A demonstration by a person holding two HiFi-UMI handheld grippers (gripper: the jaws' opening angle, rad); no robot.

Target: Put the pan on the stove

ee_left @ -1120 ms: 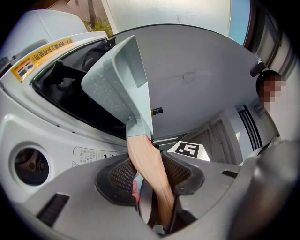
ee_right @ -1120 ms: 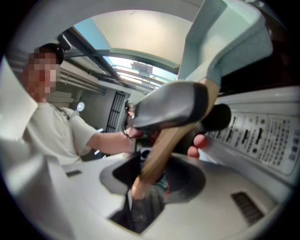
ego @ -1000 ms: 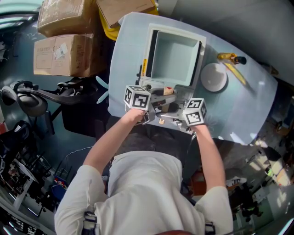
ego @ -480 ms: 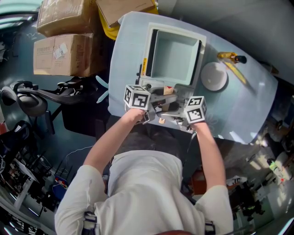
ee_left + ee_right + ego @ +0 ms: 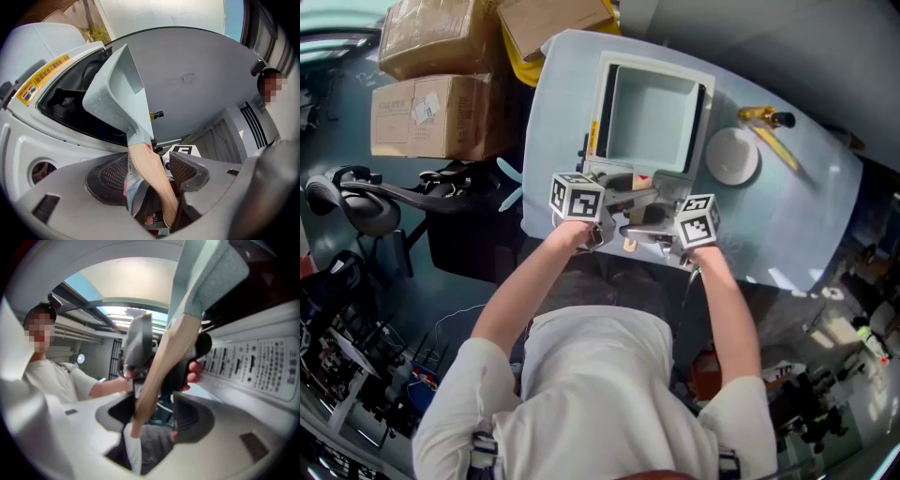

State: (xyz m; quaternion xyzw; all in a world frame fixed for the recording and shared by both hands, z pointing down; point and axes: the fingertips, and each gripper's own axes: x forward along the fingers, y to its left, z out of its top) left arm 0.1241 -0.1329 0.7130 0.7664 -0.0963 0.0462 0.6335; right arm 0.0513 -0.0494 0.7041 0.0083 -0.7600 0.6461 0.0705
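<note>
Pale blue-grey table [image 5: 806, 216] holds a white boxy stove [image 5: 603, 89] at centre-far, w/ a yellow warning strip [image 5: 593, 137] on its left edge & a printed control panel [image 5: 253, 364] on the near face. Just right of the stove is a round white disc [image 5: 732, 156]. Farther right, near the far edge, is a yellow bottle [image 5: 766, 117] w/ a black cap. Off the table's left are taped brown cardboard boxes [image 5: 431, 112], w/ a black office chair [image 5: 361, 202] nearer.

Square pale blue-green pan [image 5: 652, 117] sits on the stove's dark top; it has matte, faintly speckled walls & a flat bottom. Its smooth light wooden handle [image 5: 147, 168] sticks out toward the near side.

L gripper [image 5: 148, 174] & R gripper [image 5: 154, 416] come in from either side, facing each other, & the handle crosses btwn both pairs of jaws. Both pairs have just been opening & now stand wide, neither pressing on the wood. On the R the handle lies close to one pad, w/ the other well apart. The pads [image 5: 108, 176] are dark & mesh-textured. The gripper bodies are grey moulded plastic, each w/ a black-&-white marker cube [image 5: 577, 199].
</note>
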